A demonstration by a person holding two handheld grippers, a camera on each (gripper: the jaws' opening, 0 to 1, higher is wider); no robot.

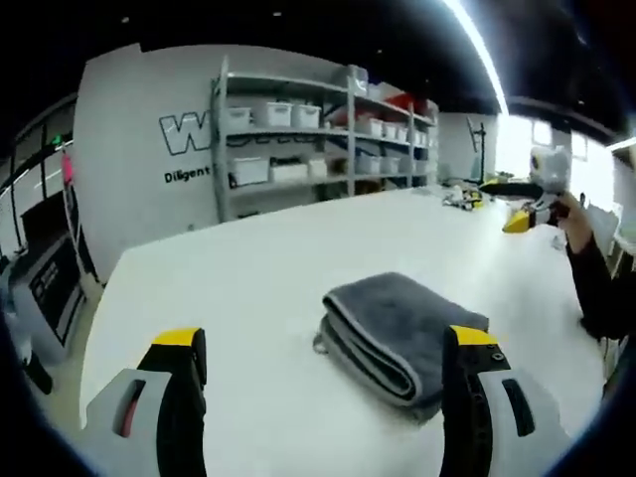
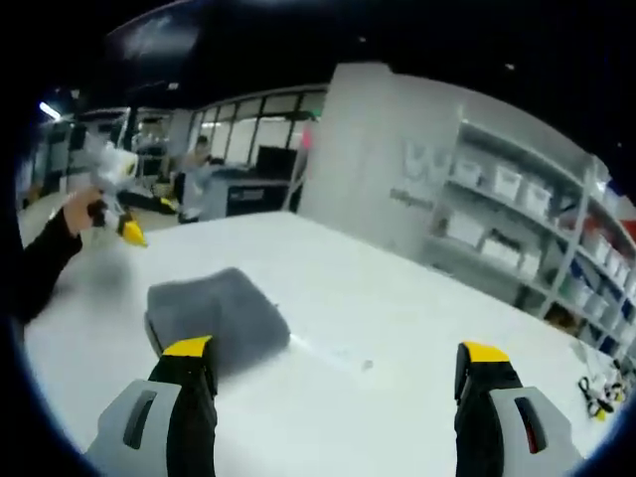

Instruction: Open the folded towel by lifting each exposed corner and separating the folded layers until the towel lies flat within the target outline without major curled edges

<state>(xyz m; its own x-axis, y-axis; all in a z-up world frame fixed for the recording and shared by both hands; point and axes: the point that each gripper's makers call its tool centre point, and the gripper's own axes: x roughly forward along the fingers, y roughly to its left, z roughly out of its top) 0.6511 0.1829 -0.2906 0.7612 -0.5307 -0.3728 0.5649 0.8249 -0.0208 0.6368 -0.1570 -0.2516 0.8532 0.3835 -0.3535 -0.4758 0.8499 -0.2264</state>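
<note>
The soft grey folded towel (image 1: 402,333) lies on the white table (image 1: 258,278), not opened yet. Left tongs (image 1: 323,373) and right tongs (image 2: 333,383) are wide, holding nothing. All unfolding is left.

Left gripper view: near right corner of the folded grey terry towel (image 1: 397,338) hidden behind the yellow-tipped grey right jaw of the left gripper (image 1: 328,373). Black lettering on the white wall (image 1: 184,134) cut off by the grey metal shelving unit (image 1: 318,139). Dark sleeve (image 1: 596,283) cut by the frame edge.

Right gripper view: other gripper (image 2: 124,224) motion-blurred, jaw state unreadable. Small black and yellow objects (image 2: 594,393) at the table edge too small to identify.
</note>
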